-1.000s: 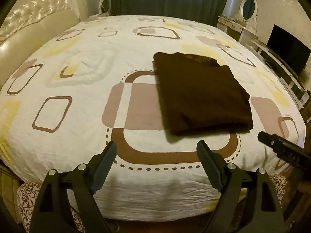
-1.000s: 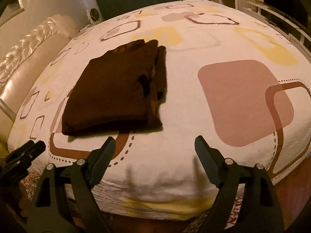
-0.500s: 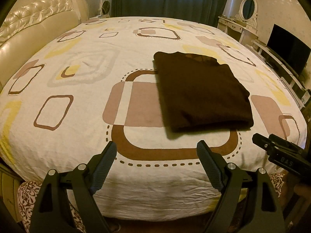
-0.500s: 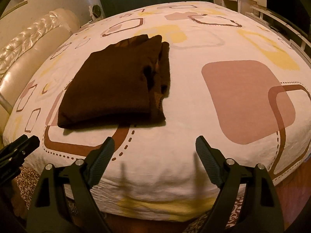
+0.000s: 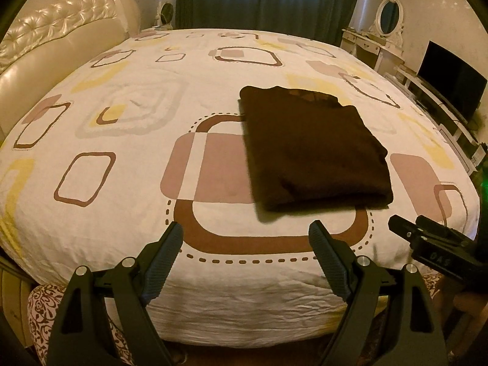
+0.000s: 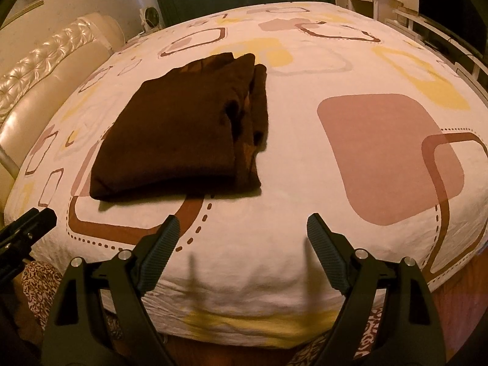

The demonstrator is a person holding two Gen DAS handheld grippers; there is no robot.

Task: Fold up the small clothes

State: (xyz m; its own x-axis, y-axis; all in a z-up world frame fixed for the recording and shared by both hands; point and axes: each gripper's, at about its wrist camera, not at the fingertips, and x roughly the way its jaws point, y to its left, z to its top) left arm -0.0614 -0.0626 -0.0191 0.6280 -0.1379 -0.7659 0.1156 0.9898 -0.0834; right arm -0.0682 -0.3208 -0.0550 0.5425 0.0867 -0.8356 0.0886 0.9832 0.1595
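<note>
A dark brown garment point(image 5: 314, 149), folded into a thick, soft rectangle with layered edges showing on one side, lies on the bed's white cotton cover point(image 5: 128, 122), which is printed with rounded brown, tan and yellow squares. In the left wrist view it sits at about one o'clock from the left gripper point(image 5: 245, 238); in the right wrist view, at eleven o'clock from the right gripper point(image 6: 242, 231). Both grippers stand wide apart with ribbed black pads, holding nothing, clear of the cloth. A tufted, glossy cream headboard point(image 5: 58, 36) curves at ten o'clock.
</note>
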